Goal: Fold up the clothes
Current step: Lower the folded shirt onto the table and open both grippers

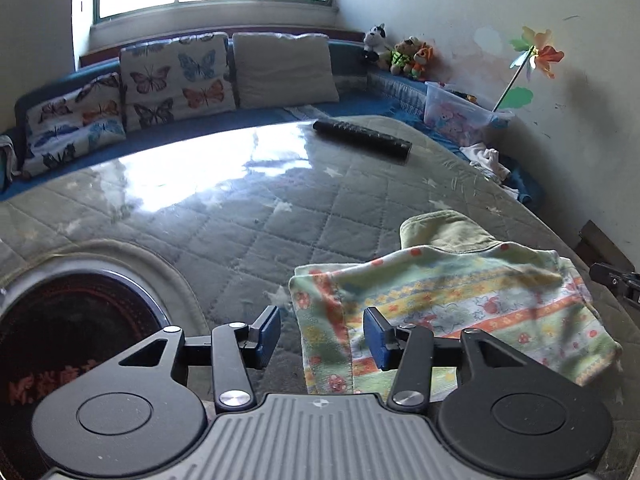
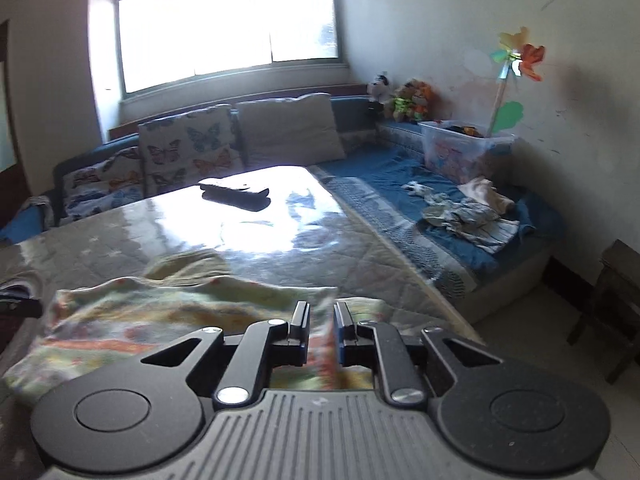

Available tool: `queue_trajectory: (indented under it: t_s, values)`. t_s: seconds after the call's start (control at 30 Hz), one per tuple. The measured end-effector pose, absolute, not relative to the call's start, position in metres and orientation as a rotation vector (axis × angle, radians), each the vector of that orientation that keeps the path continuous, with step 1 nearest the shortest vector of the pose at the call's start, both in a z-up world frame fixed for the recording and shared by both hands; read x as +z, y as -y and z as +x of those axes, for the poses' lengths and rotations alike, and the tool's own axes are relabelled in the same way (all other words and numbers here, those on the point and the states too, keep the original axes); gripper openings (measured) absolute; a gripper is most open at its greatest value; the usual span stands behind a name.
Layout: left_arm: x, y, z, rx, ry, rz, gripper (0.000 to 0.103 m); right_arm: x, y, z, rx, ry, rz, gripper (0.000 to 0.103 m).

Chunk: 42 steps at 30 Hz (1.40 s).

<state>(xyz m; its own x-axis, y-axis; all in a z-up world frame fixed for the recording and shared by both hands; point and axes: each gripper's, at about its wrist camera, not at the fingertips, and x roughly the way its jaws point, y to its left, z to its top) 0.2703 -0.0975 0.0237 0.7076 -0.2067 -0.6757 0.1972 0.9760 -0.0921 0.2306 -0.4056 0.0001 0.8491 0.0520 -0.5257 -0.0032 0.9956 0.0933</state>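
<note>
A patterned children's garment [image 1: 460, 308] with green, orange and yellow bands lies crumpled on the quilted table top [image 1: 240, 216], with a plain green garment [image 1: 444, 228] under its far edge. My left gripper [image 1: 322, 330] is open, its jaws either side of the patterned garment's left edge, holding nothing. In the right wrist view the same patterned garment [image 2: 168, 312] spreads to the left. My right gripper [image 2: 322, 320] is nearly closed on a raised fold of this garment at its right edge. The right gripper's tip also shows in the left wrist view [image 1: 616, 280].
A black remote [image 1: 362, 140] lies at the table's far side. A round dark hotplate [image 1: 72, 332] is set in the table at the left. A blue sofa with butterfly pillows [image 1: 176, 76], a toy bin [image 2: 464, 148], loose clothes [image 2: 472, 212] and a dark stool [image 2: 616, 300] surround it.
</note>
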Motion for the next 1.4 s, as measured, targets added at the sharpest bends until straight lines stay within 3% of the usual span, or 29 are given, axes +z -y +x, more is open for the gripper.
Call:
queue_trajectory:
  t_s: [0.4,0.6,0.83,0.9,1.03,1.13,1.3,1.4]
  values:
    - [0.003,0.13,0.238,-0.355,-0.771,0.091,0.047,-0.026,0.375,0.212,0.128,-0.624,0.037,0.037]
    - [0.0,0.126,0.232,-0.345,-0.764,0.075,0.048,-0.028,0.391,0.181,0.069,-0.607,0.025,0.038]
    - [0.001,0.12,0.22,-0.334,-0.763,0.07,0.05,-0.024,0.387,0.159,0.021,-0.579,-0.025,0.048]
    - [0.002,0.118,0.215,-0.329,-0.761,0.068,0.059,-0.02,0.386,0.156,0.022,-0.567,-0.014,0.053]
    - [0.002,0.111,0.207,-0.317,-0.774,0.056,0.067,-0.016,0.379,0.148,0.014,-0.543,0.013,0.076]
    - [-0.001,0.106,0.2,-0.312,-0.781,0.051,0.073,-0.015,0.373,0.143,0.015,-0.544,0.025,0.084]
    - [-0.003,0.099,0.187,-0.298,-0.779,0.056,0.096,-0.015,0.366,0.136,0.014,-0.54,0.057,0.096]
    - [-0.003,0.095,0.181,-0.285,-0.773,0.055,0.103,-0.014,0.36,0.132,0.017,-0.541,0.06,0.103]
